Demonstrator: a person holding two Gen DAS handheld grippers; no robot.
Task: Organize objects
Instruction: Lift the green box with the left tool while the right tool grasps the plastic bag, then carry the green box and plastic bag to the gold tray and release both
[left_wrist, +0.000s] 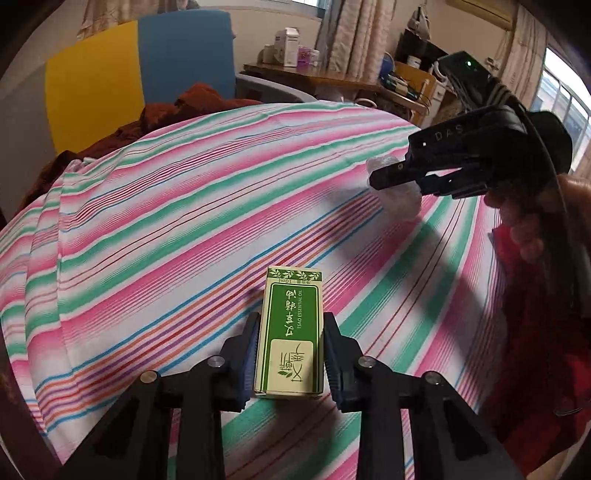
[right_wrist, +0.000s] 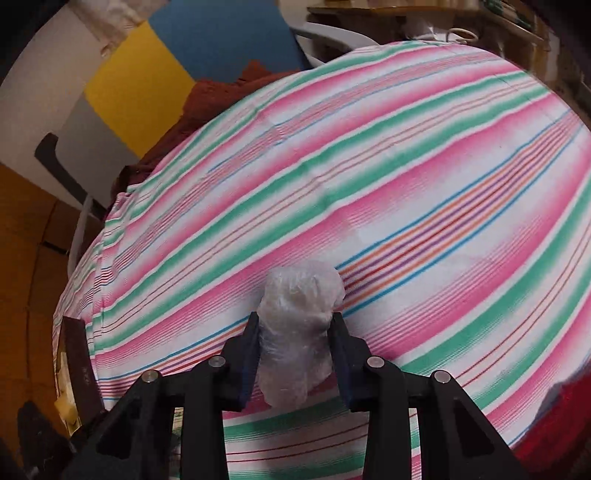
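1. Left tongs (left_wrist: 290, 354) clamp a green essential-oil box (left_wrist: 291, 332) by its long sides, at 6 o'clock of the left wrist view, over the striped cloth (left_wrist: 184, 221).
2. Right tongs (right_wrist: 295, 354) pinch a clear plastic-wrapped bundle (right_wrist: 299, 325), at 6 o'clock of the right wrist view.
3. In the left wrist view, right tongs with the bundle sit at 3 o'clock, well apart from the box.

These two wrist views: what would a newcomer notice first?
The striped bedsheet in pink, green and white fills both views. In the foreground, the left gripper clasps a green box. The right gripper squeezes a clear plastic bundle above the sheet.
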